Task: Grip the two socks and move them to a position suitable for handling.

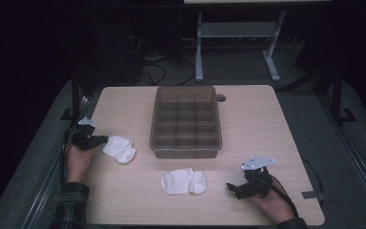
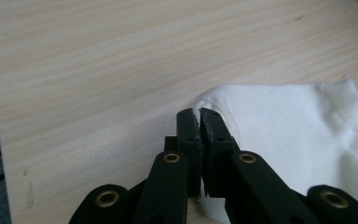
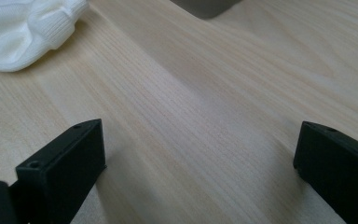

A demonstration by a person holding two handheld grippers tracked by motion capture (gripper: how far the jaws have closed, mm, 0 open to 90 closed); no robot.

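Left tongs [image 2: 199,114] we see pinching the white sock [image 2: 289,121] at the table's [image 1: 124,195] left edge; right tongs [image 3: 200,154] spread, resting near right.

High view: fixed above the person's edge of the tabletop [image 1: 248,119], facing forward and down, far enough to take in the whole top and floor beyond. Left gripper view: rides the left tongs [image 2: 199,116], looks along their jaws, very close and low over the wood, a white sock [image 2: 284,121] at the tips. Right gripper view: rides the right tongs [image 3: 200,154], equally low. It shares the second sock [image 3: 23,28], far ahead-left of the jaws, with the high view [image 1: 183,182].
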